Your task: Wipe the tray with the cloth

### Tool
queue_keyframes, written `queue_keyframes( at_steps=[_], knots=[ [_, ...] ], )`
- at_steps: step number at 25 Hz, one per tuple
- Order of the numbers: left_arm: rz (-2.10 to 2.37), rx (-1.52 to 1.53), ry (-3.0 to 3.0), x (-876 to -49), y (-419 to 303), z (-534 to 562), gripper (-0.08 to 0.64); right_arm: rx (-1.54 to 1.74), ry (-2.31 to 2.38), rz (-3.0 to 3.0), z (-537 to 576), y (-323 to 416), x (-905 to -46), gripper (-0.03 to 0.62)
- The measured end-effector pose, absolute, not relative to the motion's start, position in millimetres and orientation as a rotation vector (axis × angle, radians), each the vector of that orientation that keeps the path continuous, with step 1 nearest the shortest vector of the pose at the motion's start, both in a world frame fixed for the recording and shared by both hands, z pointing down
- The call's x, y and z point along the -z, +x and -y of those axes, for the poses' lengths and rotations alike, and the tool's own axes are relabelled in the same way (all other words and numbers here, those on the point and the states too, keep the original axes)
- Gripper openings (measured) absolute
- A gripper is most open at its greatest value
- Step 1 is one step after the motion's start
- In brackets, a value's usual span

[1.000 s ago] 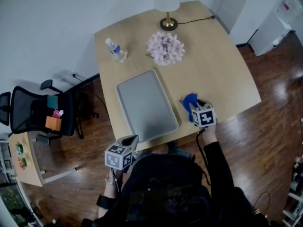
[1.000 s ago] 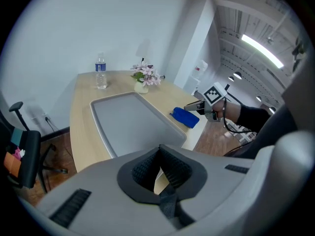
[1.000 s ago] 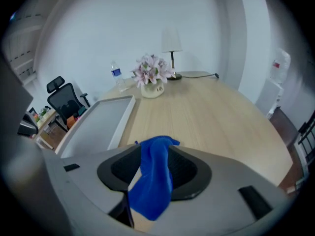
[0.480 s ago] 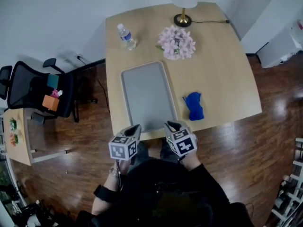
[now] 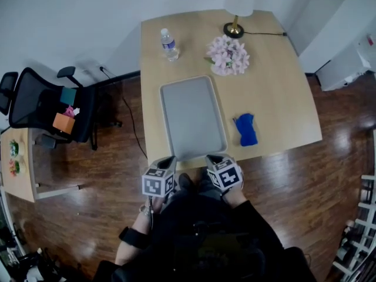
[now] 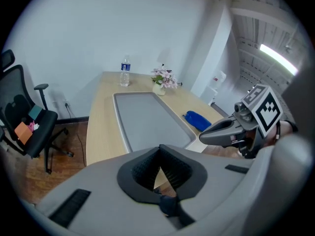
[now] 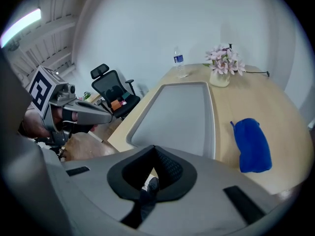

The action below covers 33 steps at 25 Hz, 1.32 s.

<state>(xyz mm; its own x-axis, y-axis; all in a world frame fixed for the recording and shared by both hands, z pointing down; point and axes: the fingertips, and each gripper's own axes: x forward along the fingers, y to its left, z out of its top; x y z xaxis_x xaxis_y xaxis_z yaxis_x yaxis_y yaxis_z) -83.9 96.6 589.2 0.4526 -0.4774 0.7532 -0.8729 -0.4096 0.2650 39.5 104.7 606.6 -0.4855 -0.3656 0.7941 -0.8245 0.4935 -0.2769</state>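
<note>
The grey tray (image 5: 192, 119) lies lengthwise on the wooden table (image 5: 276, 93), bare inside. A folded blue cloth (image 5: 247, 129) rests on the table just right of the tray, with nothing touching it. Both grippers hover side by side off the table's near edge, short of the tray's near end. My left gripper (image 5: 168, 159) is shut and empty. My right gripper (image 5: 212, 157) has just been closing and is now shut with nothing between its jaws. The right gripper view has the tray (image 7: 179, 112) ahead and the cloth (image 7: 252, 144) to the right. From the left gripper view the tray (image 6: 147, 119) and cloth (image 6: 198, 120) also show.
At the table's far end stand a water bottle (image 5: 169, 44), a pot of pink flowers (image 5: 228, 56) and a lamp (image 5: 235, 28) with its cord. A black office chair (image 5: 47, 107) and a small side table (image 5: 14, 163) stand to the left on the wooden floor.
My right gripper has drawn away from the blue cloth and come left to the table's near edge beside the left gripper. The cloth stays on the table.
</note>
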Motion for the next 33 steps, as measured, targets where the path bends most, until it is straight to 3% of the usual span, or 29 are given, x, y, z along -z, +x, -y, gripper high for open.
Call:
queue_keyframes(
  at_steps=[33],
  knots=[
    [1.118, -0.75, 2.118, -584.0, -100.2, -102.8, 0.006, -0.913, 1.171, 2.035, -101.4, 61.2, -587.1, 0.005]
  ],
)
